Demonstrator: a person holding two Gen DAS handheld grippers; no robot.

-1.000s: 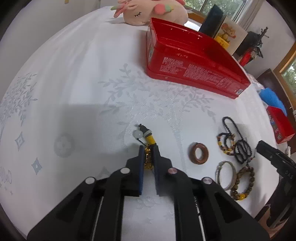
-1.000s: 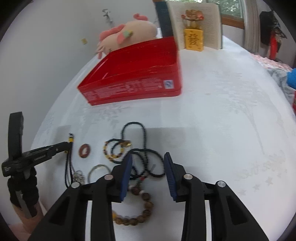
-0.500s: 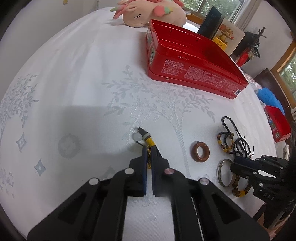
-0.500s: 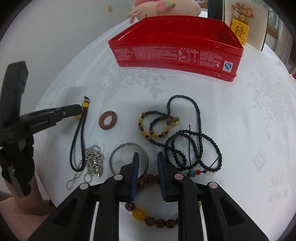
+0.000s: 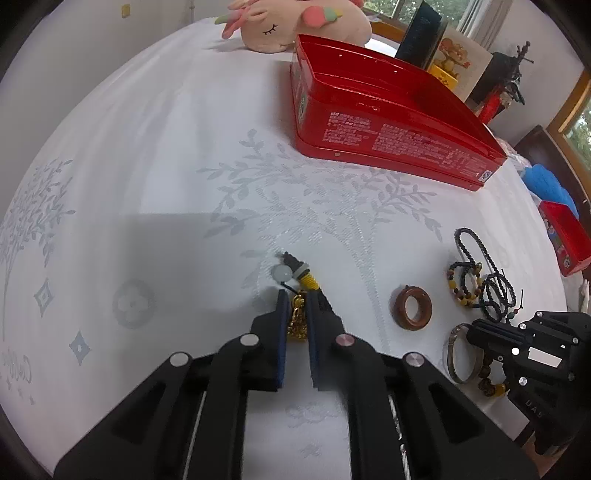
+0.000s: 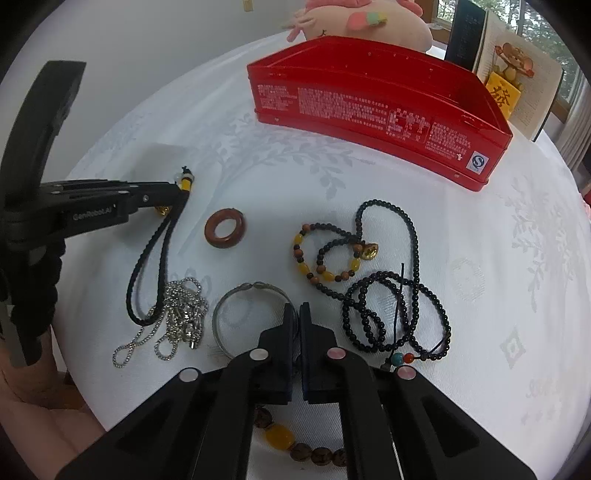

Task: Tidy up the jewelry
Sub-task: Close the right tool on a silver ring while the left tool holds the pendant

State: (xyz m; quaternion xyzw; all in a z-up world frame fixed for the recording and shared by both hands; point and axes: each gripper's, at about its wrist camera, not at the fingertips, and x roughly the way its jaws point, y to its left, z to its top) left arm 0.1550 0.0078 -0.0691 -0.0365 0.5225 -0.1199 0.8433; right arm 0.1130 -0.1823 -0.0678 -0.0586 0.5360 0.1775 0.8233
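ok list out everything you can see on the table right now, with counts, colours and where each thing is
red tin: 1, red, open, far side of table
plush toy: 1, pink, behind tin
open book: 1, standing, behind tin
wooden ring: 1, brown, centre-left
black cord necklace: 1, black with gold pendant, left
silver chain: 1, silver, beside cord
silver bangle: 1, near front
amber-and-dark bracelet: 1, centre
black bead strand: 1, right
large-bead bracelet: 1, brown and amber, front edge
left hand-held gripper: clamping pendant
right hand-held gripper: closed on large-bead bracelet
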